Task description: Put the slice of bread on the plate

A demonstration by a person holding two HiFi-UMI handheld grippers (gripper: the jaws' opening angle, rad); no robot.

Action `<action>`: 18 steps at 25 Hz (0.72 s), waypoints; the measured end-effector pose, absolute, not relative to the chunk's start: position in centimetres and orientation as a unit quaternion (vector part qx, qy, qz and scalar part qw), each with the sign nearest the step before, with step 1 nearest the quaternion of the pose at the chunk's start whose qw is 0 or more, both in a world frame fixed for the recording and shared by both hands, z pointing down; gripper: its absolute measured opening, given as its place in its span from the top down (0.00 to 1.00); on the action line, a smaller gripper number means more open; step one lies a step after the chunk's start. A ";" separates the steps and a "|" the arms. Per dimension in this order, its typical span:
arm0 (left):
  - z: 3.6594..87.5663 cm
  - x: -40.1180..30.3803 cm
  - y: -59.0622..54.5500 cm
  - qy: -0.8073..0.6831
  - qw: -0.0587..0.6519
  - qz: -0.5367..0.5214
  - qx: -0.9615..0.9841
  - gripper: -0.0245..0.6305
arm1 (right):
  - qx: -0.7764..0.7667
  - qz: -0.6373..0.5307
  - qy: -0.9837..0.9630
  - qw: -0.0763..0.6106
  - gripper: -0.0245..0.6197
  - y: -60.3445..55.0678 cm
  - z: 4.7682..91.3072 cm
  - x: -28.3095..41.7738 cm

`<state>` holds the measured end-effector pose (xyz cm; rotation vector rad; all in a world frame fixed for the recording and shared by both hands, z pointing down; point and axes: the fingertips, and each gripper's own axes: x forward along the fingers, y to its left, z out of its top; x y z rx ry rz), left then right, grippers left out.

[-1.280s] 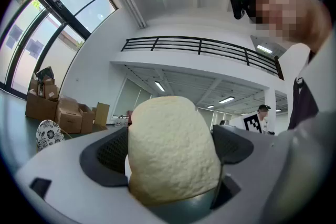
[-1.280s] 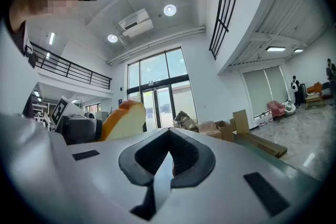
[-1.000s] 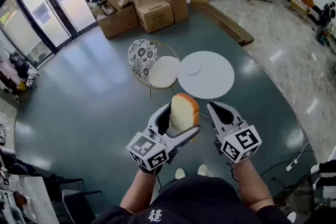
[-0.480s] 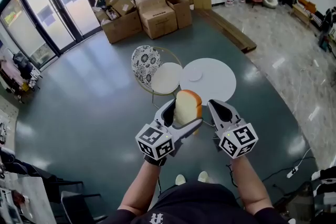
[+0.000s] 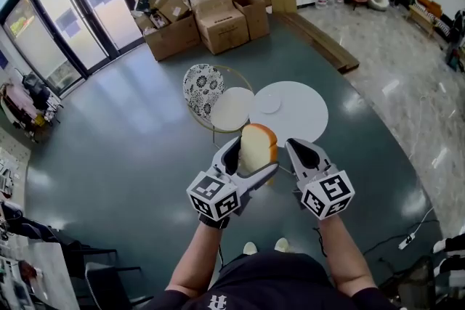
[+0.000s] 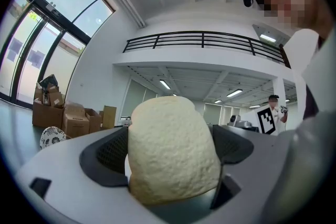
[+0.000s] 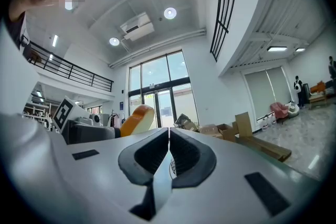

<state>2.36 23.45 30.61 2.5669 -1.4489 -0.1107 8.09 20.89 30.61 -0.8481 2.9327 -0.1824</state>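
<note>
Left claw (image 5: 251, 158) clamps bread slice (image 5: 259, 144); right claw (image 5: 292, 147) closed, empty.

Pose of the arms: left forearm (image 5: 195, 252) and right forearm (image 5: 340, 252) reach forward from the body, side by side, each hand holding its tool behind a marker cube (image 5: 213, 197); left gripper (image 5: 251, 158) angled toward the person's right, jaws clamped on a slice of bread (image 5: 257, 144) that rises past their tips; right gripper (image 5: 298, 149) at about the same height, pointing forward, jaws pressed together with nothing between them; the two grippers just beside each other, not touching.
</note>
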 end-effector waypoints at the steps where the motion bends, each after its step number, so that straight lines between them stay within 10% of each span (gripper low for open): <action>1: 30.7 2.6 23.2 -0.490 0.096 -0.036 0.865 0.19 | -0.276 -0.059 0.958 0.041 0.95 20.4 30.6 8.3; 18: 30.7 4.6 19.3 -0.501 0.097 -0.037 0.859 0.19 | -0.274 -0.054 0.959 0.045 0.95 15.5 30.2 10.2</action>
